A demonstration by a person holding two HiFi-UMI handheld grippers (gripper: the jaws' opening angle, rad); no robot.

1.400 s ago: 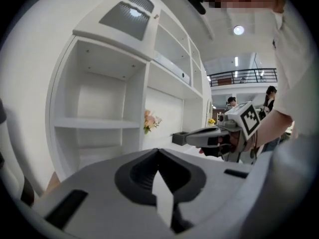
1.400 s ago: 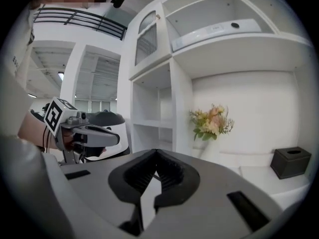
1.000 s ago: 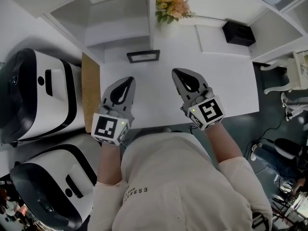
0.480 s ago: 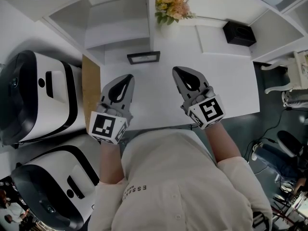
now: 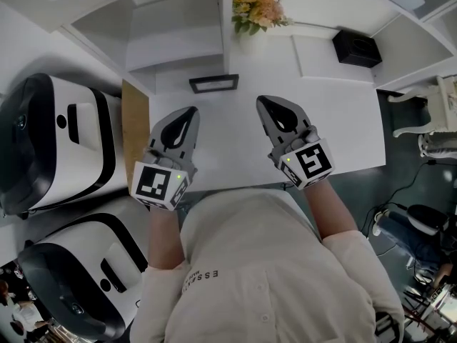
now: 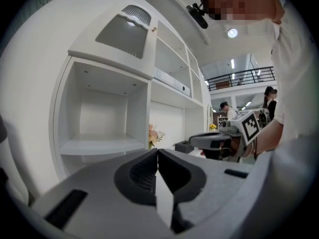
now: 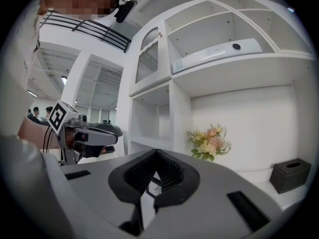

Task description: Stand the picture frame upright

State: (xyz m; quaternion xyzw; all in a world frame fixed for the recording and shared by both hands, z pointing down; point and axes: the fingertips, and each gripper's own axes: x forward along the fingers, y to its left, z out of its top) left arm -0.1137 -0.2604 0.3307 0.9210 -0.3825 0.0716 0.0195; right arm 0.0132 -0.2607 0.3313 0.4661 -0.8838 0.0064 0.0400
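Far left, 2 big white & black machines (image 5: 50, 141) are sitting one behind the other, just beside the bench (image 5: 343, 127). A thin brown board (image 5: 133, 138) is standing btwn them & the white bench top.

Next, the L tool (image 5: 191, 111) is hanging over the near left part of the bench and pointing at the shelves (image 5: 171, 38). Its jaws are clenched tight w/ nothing in them; the left gripper view is showing the 2 tips pressing together.

The pic frame (image 5: 213, 83) is lying at the back of the bench, right in front of the shelves. It is looking flat, not standing. It is sitting btwn the 2 tools but further back, apart from both. No tool is touching it.

A bunch of pink & yellow flowers (image 5: 258, 6) is sitting behind it, a bit to the right.

The R tool (image 5: 260, 101) is hanging over the middle of the bench, level w/ the L one, pointing the same way. Its jaws are clenched too, w/ nothing btwn the pads.

A black box (image 5: 355, 48) is sitting at the back right, well apart from the tools. Far right, a white chair (image 5: 425, 123) is standing on the floor.
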